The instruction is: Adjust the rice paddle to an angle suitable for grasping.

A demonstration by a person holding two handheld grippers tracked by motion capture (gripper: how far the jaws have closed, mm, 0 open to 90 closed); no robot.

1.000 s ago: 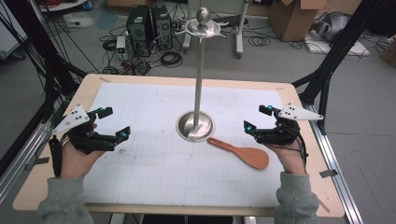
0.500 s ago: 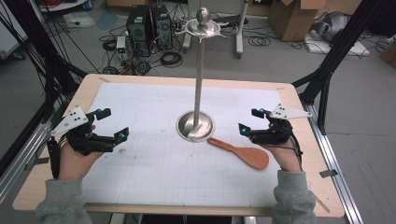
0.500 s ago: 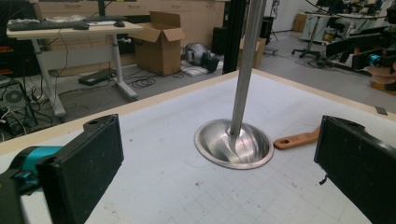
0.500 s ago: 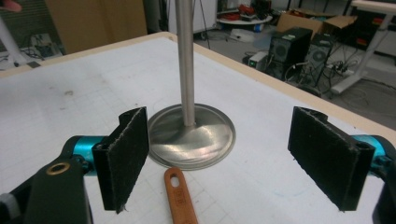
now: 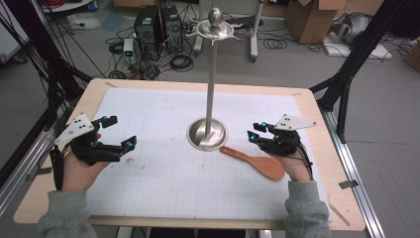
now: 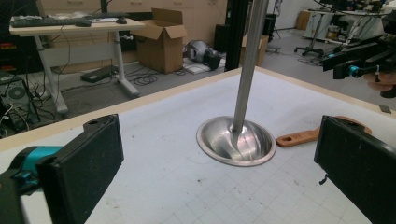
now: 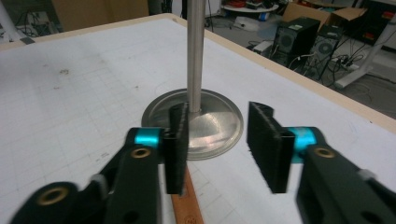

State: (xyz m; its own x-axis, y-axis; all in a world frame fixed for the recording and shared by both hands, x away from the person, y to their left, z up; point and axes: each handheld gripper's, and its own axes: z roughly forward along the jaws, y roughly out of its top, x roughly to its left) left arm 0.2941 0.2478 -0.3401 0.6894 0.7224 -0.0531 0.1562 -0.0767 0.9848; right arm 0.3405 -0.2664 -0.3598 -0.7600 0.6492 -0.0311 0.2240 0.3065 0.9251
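Your right gripper (image 5: 255,133) hovered just above the handle of the wooden spatula (image 5: 257,161), which lay flat on the white gridded mat (image 5: 163,124) covering the bench (image 5: 317,124), right of centre and nearer to you than the metal stand (image 5: 211,89). The spatula's handle tip, with its small hole, pointed left and far toward the stand's round base (image 5: 207,134), close to the rim; whether it touched could not be told. Its blade lay under your right hand.

In the right gripper view the fingers (image 7: 177,144) had just been closing, yet a gap remained between them; the handle (image 7: 186,203) ran on the mat below the left finger and nothing was grasped. Beyond them stood the base (image 7: 215,123) and the upright pole (image 7: 195,51).

Your left gripper (image 5: 119,134) rested at the left of the mat, well apart from the spatula, its fingers (image 6: 88,163) released and spread wide, with nothing between them but bare mat.
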